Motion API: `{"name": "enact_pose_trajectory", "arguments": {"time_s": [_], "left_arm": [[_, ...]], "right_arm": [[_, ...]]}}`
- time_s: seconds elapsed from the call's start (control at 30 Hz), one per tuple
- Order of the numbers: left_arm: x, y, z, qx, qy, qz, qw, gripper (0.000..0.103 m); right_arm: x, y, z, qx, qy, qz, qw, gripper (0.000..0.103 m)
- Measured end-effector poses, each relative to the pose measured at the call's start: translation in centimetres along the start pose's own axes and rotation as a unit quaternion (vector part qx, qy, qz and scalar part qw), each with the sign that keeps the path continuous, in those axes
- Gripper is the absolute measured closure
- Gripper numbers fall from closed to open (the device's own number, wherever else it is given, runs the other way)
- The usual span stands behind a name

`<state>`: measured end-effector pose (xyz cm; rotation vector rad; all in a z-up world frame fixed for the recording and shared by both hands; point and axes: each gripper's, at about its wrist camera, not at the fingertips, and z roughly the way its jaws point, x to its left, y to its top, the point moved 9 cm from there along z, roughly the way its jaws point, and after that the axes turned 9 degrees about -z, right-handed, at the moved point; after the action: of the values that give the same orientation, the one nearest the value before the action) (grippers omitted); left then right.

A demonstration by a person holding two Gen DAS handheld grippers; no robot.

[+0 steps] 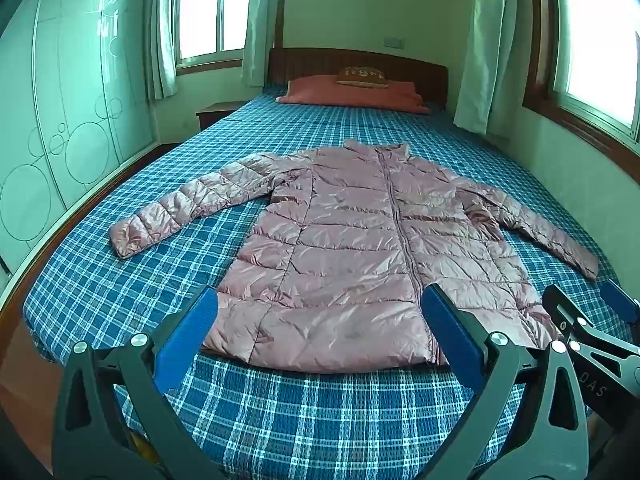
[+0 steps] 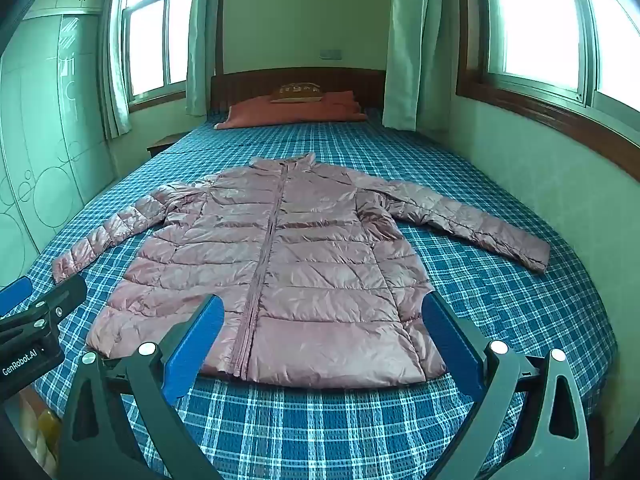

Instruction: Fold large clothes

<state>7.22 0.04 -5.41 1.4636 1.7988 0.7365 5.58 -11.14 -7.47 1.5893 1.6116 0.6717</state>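
Observation:
A shiny pink quilted puffer jacket [image 1: 344, 248] [image 2: 288, 268] lies flat and zipped on a blue plaid bed [image 1: 280, 412] [image 2: 320, 420], collar toward the headboard, both sleeves spread sideways. My left gripper [image 1: 320, 300] hovers open above the near hem, left of the zipper, with nothing between its blue pads. My right gripper [image 2: 326, 308] is open too, over the hem's right half. Neither touches the fabric. Each gripper shows at the edge of the other's view.
A red pillow [image 1: 352, 94] and small cushion lie at the wooden headboard [image 1: 360, 62]. A glass-front wardrobe [image 1: 60, 120] runs along the left, a nightstand [image 1: 216, 112] beside it. Windows with curtains [image 2: 408, 48] line the far and right walls.

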Motion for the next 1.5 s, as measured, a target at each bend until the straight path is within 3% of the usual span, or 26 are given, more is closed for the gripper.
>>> {"name": "enact_pose_trajectory", "arguments": {"time_s": [1.5], "left_arm": [[0.9,-1.1,0.3,0.01,0.004,-0.001,0.9999,0.002]], "right_arm": [[0.7,-0.3,0.0,0.002,0.002,-0.001,1.0,0.005]]}}
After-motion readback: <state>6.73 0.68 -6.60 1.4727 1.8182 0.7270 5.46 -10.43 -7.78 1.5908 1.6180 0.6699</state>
